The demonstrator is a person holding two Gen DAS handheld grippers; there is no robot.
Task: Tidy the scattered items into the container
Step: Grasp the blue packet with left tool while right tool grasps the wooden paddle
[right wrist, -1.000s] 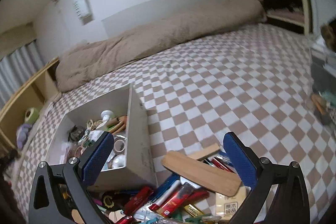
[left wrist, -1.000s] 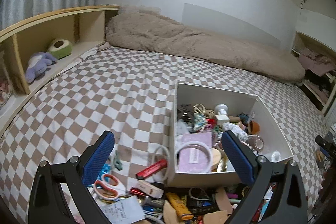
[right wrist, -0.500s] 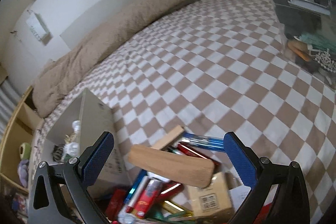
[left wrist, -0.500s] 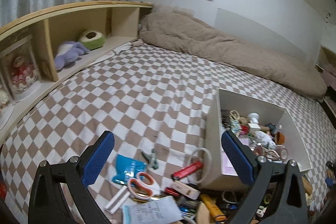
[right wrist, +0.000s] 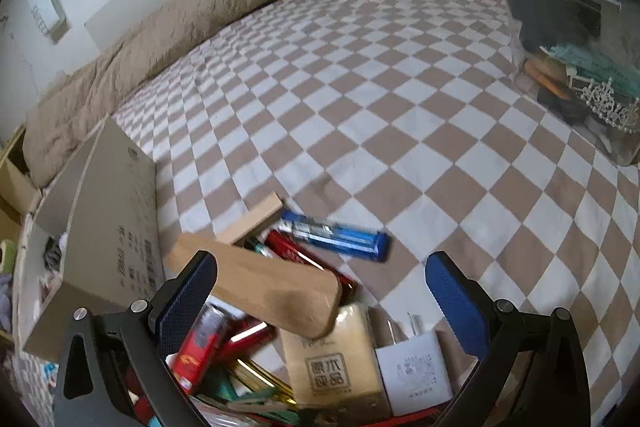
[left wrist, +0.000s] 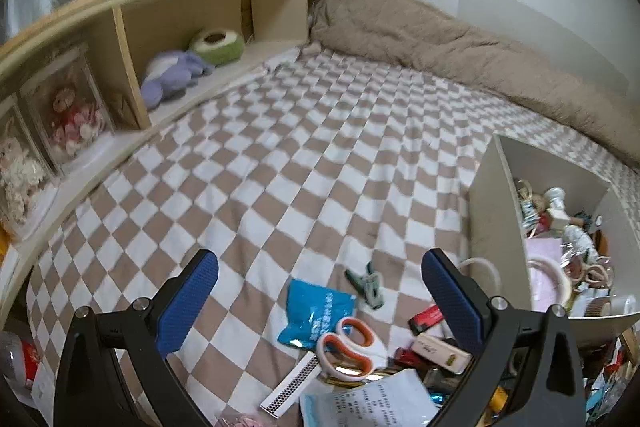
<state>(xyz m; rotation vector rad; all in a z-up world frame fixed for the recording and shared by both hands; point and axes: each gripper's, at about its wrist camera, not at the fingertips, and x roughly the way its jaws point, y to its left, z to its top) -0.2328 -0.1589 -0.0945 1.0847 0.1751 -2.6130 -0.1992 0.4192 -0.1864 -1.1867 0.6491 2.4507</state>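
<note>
I am holding my left tool (left wrist: 320, 301) wide open over the scissors (left wrist: 347, 346), the box (left wrist: 490, 211) lying to its right. My right tool (right wrist: 320, 297) is gaping wide above a wooden block (right wrist: 260, 287), empty.

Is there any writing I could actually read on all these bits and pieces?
"原木纸品": tan tissue pack, my best reading.
White charger plug: print too small.
White box side: print blurred.
Blue packet: white characters, unreadable.
Paper slip: lines too blurred.
</note>
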